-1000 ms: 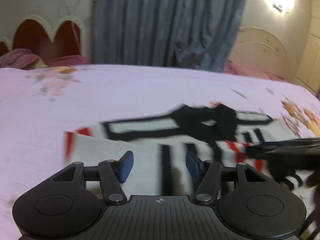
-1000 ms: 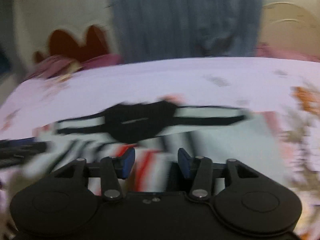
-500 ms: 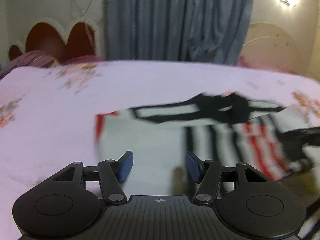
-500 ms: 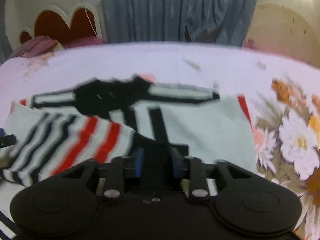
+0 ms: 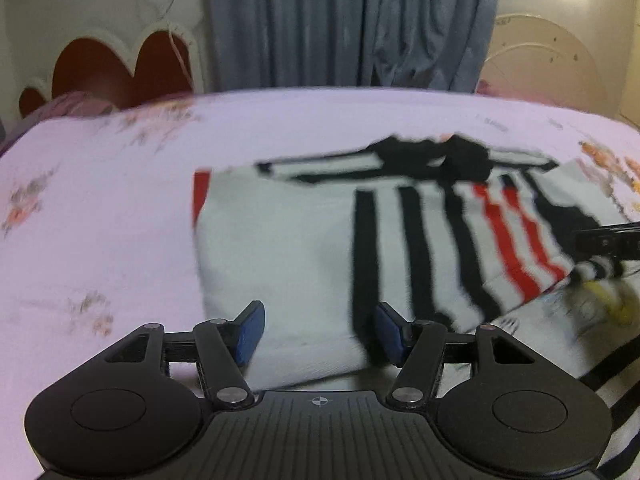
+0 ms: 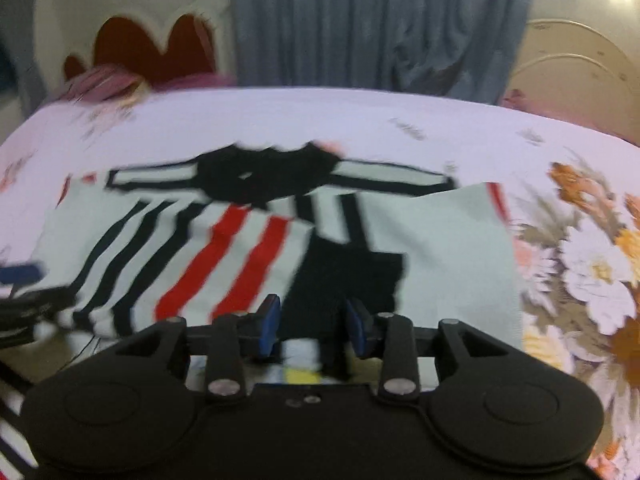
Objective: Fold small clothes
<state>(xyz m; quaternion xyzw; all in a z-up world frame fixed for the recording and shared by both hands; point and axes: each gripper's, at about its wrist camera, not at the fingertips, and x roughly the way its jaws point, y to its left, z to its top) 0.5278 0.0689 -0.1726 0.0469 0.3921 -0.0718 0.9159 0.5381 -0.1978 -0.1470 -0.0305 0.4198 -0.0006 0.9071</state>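
A white garment (image 5: 288,240) with black and red stripes was seen spread on the bed (image 5: 120,184), its sleeve folded across the middle. The left tongs (image 5: 318,332) were held apart, opening slightly, over the near white edge; no pad was seen pressing cloth. The right tongs (image 6: 312,326) stood partly open over the black sleeve cuff (image 6: 348,272); contact could not be told through the blur. A grey curtain (image 6: 380,20) hung behind.

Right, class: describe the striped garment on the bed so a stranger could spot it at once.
Start at the pale floral bedsheet before the grey curtain. On it lies the small white garment with a black collar. Its black and red stripes set it apart from the sheet's flowers.
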